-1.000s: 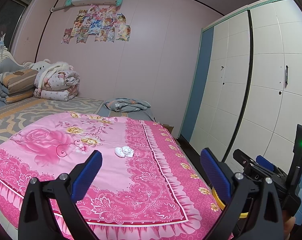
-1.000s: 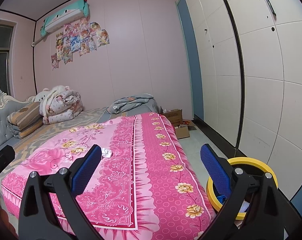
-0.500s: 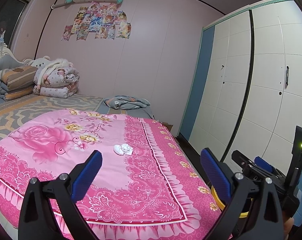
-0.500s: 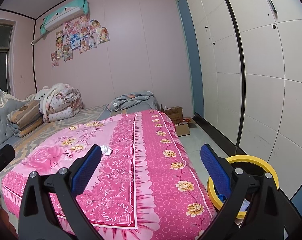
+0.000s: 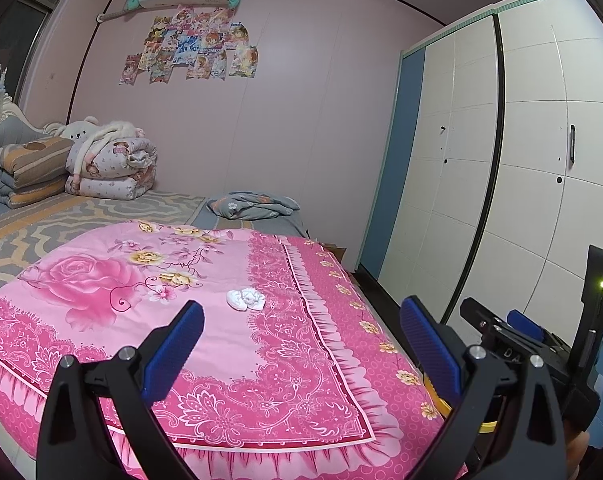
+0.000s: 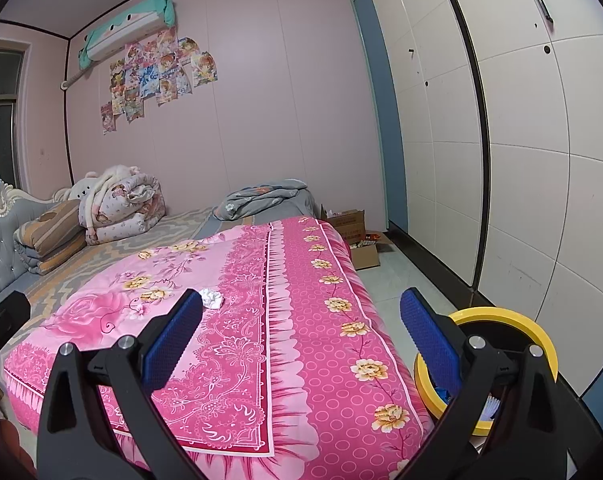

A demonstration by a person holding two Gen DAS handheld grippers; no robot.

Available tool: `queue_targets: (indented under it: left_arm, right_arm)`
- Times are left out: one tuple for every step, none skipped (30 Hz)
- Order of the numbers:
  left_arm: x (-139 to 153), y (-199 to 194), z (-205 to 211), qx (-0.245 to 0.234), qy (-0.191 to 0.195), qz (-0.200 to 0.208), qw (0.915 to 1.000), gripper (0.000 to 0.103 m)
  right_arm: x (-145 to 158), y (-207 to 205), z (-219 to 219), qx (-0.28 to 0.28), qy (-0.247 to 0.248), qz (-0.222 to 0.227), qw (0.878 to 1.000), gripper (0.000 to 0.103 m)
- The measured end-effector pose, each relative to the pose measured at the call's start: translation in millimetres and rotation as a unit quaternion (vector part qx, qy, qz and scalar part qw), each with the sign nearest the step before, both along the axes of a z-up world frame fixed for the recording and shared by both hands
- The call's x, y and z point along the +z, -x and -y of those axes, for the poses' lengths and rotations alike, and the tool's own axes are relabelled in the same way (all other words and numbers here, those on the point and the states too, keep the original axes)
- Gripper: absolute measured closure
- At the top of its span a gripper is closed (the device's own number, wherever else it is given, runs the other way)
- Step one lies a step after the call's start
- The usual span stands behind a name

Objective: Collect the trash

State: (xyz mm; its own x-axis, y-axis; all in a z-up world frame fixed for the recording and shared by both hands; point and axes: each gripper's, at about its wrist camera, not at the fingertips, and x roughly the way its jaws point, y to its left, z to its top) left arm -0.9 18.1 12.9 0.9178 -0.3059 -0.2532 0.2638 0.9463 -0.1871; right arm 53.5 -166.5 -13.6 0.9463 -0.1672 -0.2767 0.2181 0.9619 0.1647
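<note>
A crumpled white paper wad (image 5: 245,299) lies on the pink floral bedspread (image 5: 149,320), ahead of my left gripper (image 5: 301,344), which is open and empty. In the right wrist view the same wad (image 6: 211,298) sits just past the left fingertip of my right gripper (image 6: 301,340), also open and empty. A yellow-rimmed trash bin (image 6: 501,320) stands on the floor at the bed's right corner, partly behind the right finger; some litter shows inside it. The right gripper's body (image 5: 541,344) shows at the right of the left wrist view.
White wardrobe doors (image 6: 521,140) line the right wall, with a strip of tiled floor (image 6: 397,280) between them and the bed. Open cardboard boxes (image 6: 353,236) sit on the floor by the bed's far corner. Folded quilts (image 5: 105,164) and a grey blanket (image 5: 253,204) lie further back.
Both views have tilted and crept a little: in the left view the wad sits slightly lower and the wall posters lower. Both grippers stay open.
</note>
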Motion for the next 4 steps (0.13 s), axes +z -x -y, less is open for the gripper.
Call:
queue_targets:
  left_arm:
    - [0.3,0.1,0.1,0.0,0.0,0.0,1.0,0.008]
    - [0.5,0.1,0.2,-0.001,0.0,0.001,1.0,0.008]
    - [0.7,0.2,0.0,-0.002,0.0,0.001,1.0,0.008]
    - [0.8,0.1,0.1,-0.001,0.0,0.001,1.0,0.008]
  right_arm:
    - [0.0,0.0,-0.1,0.0,0.0,0.0,1.0,0.008]
    - [0.1,0.0,-0.2,0.0,0.0,0.0,1.0,0.008]
    - [0.2,0.0,-0.1,0.0,0.0,0.0,1.0,0.008]
    - [0.3,0.0,-0.2,0.0,0.0,0.0,1.0,0.008]
